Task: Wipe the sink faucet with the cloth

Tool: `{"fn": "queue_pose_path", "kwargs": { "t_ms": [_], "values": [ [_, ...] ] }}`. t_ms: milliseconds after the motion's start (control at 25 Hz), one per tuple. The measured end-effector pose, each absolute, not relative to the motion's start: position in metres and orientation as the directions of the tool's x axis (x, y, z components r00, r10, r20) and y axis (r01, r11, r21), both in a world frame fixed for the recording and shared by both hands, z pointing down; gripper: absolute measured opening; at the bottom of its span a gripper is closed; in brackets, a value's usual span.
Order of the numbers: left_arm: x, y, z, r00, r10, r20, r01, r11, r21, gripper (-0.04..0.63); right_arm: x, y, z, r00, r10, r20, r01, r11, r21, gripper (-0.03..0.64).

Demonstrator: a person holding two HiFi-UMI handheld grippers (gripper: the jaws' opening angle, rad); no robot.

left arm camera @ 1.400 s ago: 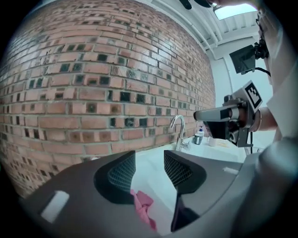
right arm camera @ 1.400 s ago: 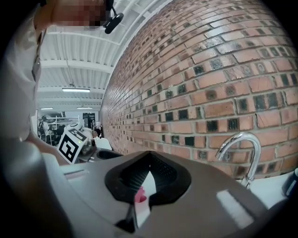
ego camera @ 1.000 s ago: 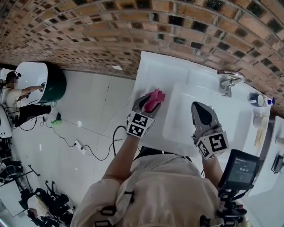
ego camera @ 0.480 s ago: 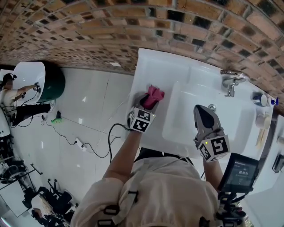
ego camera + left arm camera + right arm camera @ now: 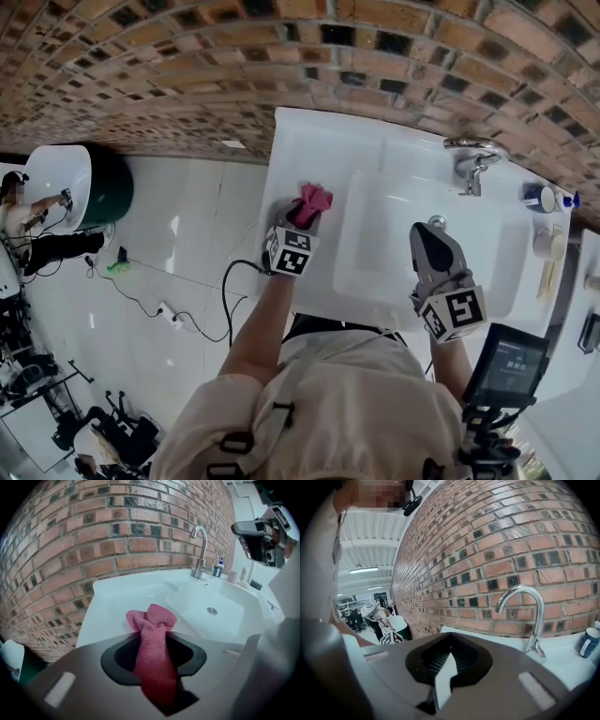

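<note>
Since the earlier frame the left gripper (image 5: 301, 215) has been lowered to the sink's ledge, at nine o'clock of the sink basin (image 5: 380, 272). Its jaws are being closed on the pink cloth (image 5: 313, 200), which is bunched between them, presumably so that it can be lifted. The right gripper (image 5: 427, 232) is pressed together and empty, and is held over the basin, kept clear. The chrome faucet (image 5: 472, 157), at one o'clock, is judged not yet wiped.

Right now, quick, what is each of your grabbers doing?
Left gripper: jaws closing on the pink cloth, which is pinched between them.
Right gripper: shut, holding nothing.
</note>
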State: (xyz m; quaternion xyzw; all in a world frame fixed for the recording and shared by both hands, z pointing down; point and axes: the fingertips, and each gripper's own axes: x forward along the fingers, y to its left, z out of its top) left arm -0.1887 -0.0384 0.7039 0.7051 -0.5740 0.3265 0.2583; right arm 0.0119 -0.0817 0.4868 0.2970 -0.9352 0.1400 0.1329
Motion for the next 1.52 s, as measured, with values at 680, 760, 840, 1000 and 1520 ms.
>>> {"fn": "queue_pose_path", "kwargs": {
  "t_ms": [680,760,840,1000,1520],
  "values": [
    [-0.071,-0.116,0.525,0.322,-0.849,0.419,-0.932,-0.362,-0.017,0.109,0.075,-0.084,0.422,-0.758,-0.620,0.204,-0.647,0.755,-0.110,-0.009],
    [-0.046,-0.129,0.500,0.379,-0.852,0.361,-0.914,-0.405,0.005,0.109,0.086,-0.089,0.414,-0.748,-0.637,0.186,-0.659,0.746,-0.097,-0.009],
    [-0.021,-0.139,0.475,0.428,-0.848,0.314,-0.896,-0.444,0.024,0.110,0.095,-0.092,0.408,-0.741,-0.648,0.176,-0.668,0.739,-0.090,-0.009],
    [0.026,-0.171,0.437,0.505,-0.826,0.249,-0.854,-0.520,0.007,0.110,0.110,-0.098,0.396,-0.728,-0.667,0.157,-0.682,0.727,-0.072,-0.009],
    [0.078,-0.258,0.436,0.567,-0.773,0.286,-0.816,-0.574,0.066,0.112,0.134,-0.133,0.410,-0.692,-0.701,0.173,-0.720,0.687,-0.096,-0.009]
  ]
}}
